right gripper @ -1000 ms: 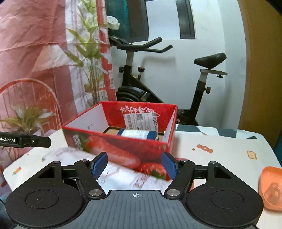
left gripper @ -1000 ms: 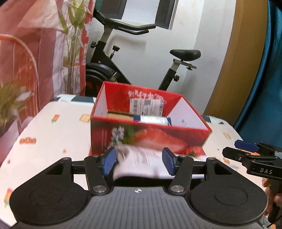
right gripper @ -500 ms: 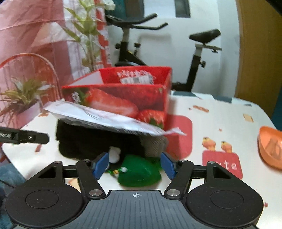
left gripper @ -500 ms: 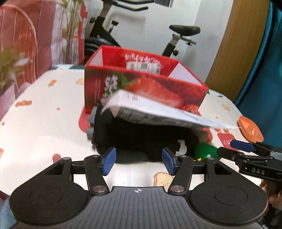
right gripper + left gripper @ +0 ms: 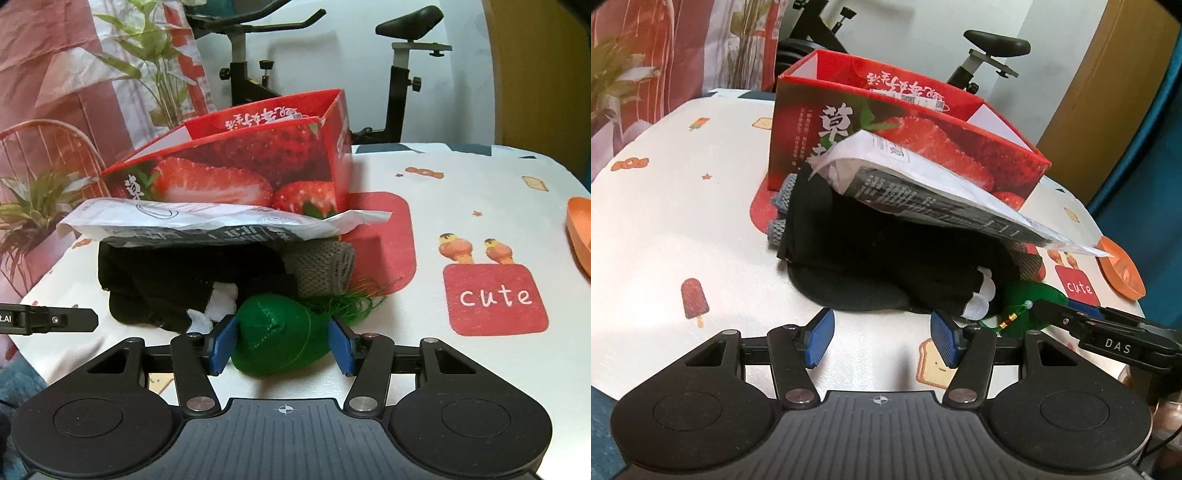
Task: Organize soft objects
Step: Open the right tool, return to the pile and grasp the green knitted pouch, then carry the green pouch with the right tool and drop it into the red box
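Pick step: my right gripper (image 5: 282, 345) fingers, just closing, straddle the green pouch (image 5: 279, 341) (not yet pinching); next, squeeze and lift. Left gripper (image 5: 882, 338) half-open, empty.

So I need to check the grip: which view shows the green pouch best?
The right wrist view: the green pouch sits whole between the right gripper's fingers, which have been closing around it. The left wrist view shows only its edge.

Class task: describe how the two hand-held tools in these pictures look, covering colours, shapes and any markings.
Both the left tool and the right tool are matt black, with a ribbed body, two round discs, silver pivot screws and blue ribbed pads. White lettering "DAS" marks the side of the right tool.
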